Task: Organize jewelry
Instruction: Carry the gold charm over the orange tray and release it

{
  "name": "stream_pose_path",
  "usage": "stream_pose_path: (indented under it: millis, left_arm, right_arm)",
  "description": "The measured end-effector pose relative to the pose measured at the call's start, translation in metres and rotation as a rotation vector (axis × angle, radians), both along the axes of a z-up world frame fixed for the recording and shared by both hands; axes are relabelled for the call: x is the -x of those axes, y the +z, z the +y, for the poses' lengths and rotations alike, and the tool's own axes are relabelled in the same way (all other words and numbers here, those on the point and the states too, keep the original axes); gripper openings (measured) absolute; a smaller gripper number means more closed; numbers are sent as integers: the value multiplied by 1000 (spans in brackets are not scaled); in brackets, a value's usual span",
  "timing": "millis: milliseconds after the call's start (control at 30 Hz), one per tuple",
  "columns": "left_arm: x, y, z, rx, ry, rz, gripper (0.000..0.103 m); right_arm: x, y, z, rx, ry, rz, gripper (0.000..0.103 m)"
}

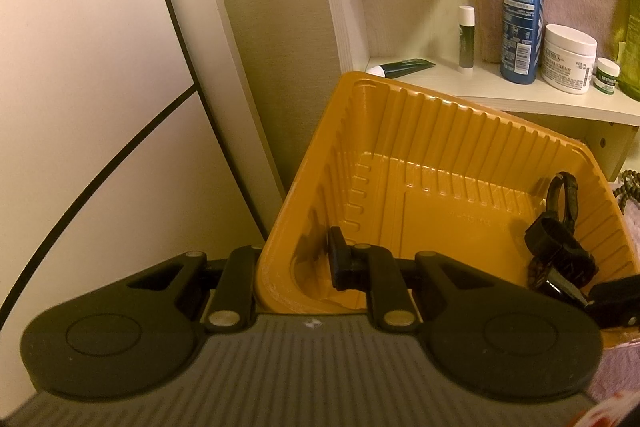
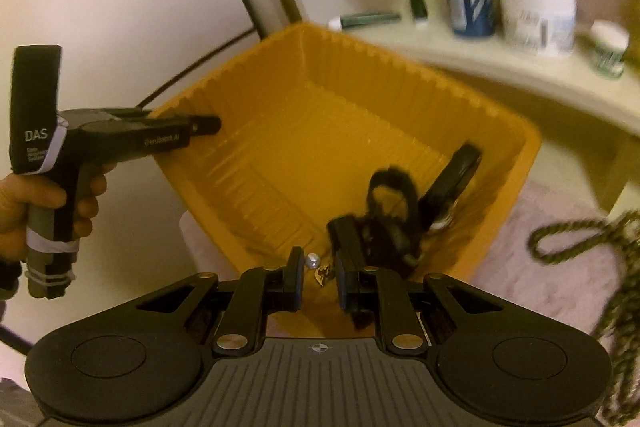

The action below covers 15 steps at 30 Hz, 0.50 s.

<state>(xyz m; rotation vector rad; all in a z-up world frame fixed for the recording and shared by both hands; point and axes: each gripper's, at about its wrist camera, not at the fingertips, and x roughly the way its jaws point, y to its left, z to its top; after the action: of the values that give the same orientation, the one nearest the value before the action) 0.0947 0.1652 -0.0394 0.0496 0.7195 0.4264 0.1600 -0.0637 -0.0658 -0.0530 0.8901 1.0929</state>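
The left gripper (image 1: pixel 294 263) clamps the near-left wall of the ribbed orange plastic tray (image 1: pixel 420 131), one finger inside and one outside. The right gripper (image 2: pixel 318 277) hovers over the tray's near corner, jaws slightly apart and seemingly gripping nothing; between them lie a small pearl bead (image 2: pixel 312 260) and what looks like a gold heart charm (image 2: pixel 322 275). Black watches (image 1: pixel 560 227) are piled at the tray's right side.

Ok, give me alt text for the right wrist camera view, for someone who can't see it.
The right gripper, jaws slightly apart around a small pearl piece, hangs over the near edge of an orange tray holding dark watches. The left gripper grips the tray's left rim; toiletries line a shelf behind.
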Motion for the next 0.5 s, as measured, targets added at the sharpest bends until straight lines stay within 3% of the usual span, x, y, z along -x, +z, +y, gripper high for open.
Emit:
stream_pose_path:
  millis: [133, 500]
  left_arm:
    - [0, 0, 0, 1, 0, -1, 16]
    - [0, 0, 0, 0, 1, -1, 16]
  right_arm:
    - [-5, -4, 4, 20, 2, 43, 17]
    - [-6, -6, 4, 23, -20, 53, 19]
